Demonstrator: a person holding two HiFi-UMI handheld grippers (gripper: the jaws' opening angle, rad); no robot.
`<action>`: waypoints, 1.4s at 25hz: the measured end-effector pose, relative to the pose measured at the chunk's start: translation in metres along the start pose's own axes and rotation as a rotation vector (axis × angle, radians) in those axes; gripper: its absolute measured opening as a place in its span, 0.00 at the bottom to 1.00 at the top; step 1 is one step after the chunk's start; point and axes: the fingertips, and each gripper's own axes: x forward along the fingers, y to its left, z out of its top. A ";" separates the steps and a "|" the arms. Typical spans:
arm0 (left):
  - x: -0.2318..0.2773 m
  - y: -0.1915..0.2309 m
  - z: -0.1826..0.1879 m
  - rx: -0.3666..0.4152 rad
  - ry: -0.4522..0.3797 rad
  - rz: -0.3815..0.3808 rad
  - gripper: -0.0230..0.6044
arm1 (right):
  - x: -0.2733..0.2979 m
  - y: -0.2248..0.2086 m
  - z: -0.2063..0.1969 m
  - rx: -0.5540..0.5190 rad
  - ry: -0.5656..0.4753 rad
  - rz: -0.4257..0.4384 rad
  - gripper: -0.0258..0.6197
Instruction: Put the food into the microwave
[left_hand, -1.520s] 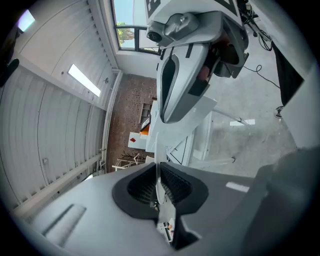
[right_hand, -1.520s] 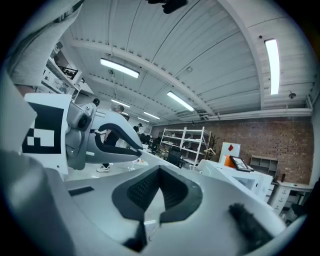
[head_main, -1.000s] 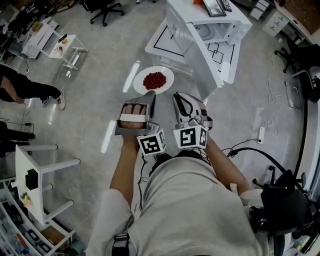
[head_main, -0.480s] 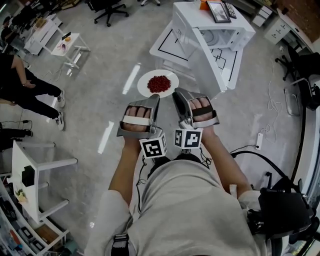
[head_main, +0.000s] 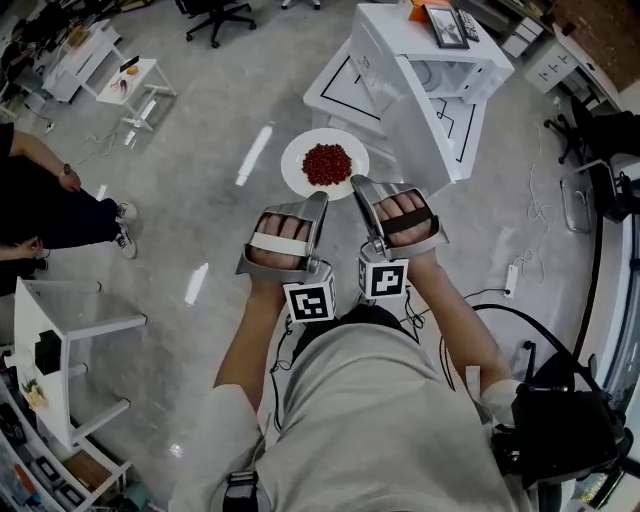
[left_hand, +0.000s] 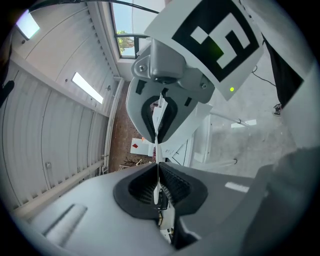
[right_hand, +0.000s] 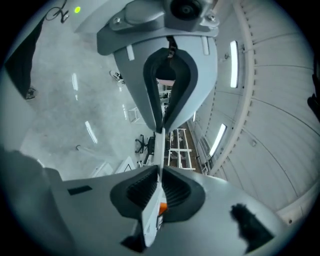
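A white plate (head_main: 300, 165) heaped with red food (head_main: 326, 163) hangs above the floor in the head view. My left gripper (head_main: 321, 197) is shut on its near rim. My right gripper (head_main: 357, 182) meets the rim just to the right, jaws closing with the pads against the plate. In the left gripper view the plate (left_hand: 156, 142) shows as a thin white edge between the pads of the left gripper (left_hand: 158, 185). In the right gripper view the plate (right_hand: 159, 150) runs between the pads of the right gripper (right_hand: 159, 192). The white microwave (head_main: 440, 55) stands beyond, cavity showing.
The microwave sits on a white table (head_main: 345, 90) with black square outlines. A person (head_main: 50, 205) stands at the left. A small white table (head_main: 75, 330) is at the lower left, an office chair (head_main: 215, 15) is far back, and cables (head_main: 535, 215) lie at the right.
The right gripper has rolled from lying on its side to flat, and its tip now sits at the plate's rim. The plate and both grippers have shifted slightly right, towards the microwave.
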 end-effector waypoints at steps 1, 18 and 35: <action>-0.001 0.000 0.002 0.000 -0.012 0.001 0.07 | -0.003 -0.001 -0.001 -0.022 0.005 -0.002 0.09; 0.029 0.028 0.152 -0.018 -0.241 0.019 0.09 | -0.081 -0.006 -0.171 0.003 0.271 -0.035 0.08; 0.111 -0.020 0.424 -0.378 -0.366 -0.182 0.05 | -0.220 0.061 -0.469 0.140 0.551 -0.053 0.08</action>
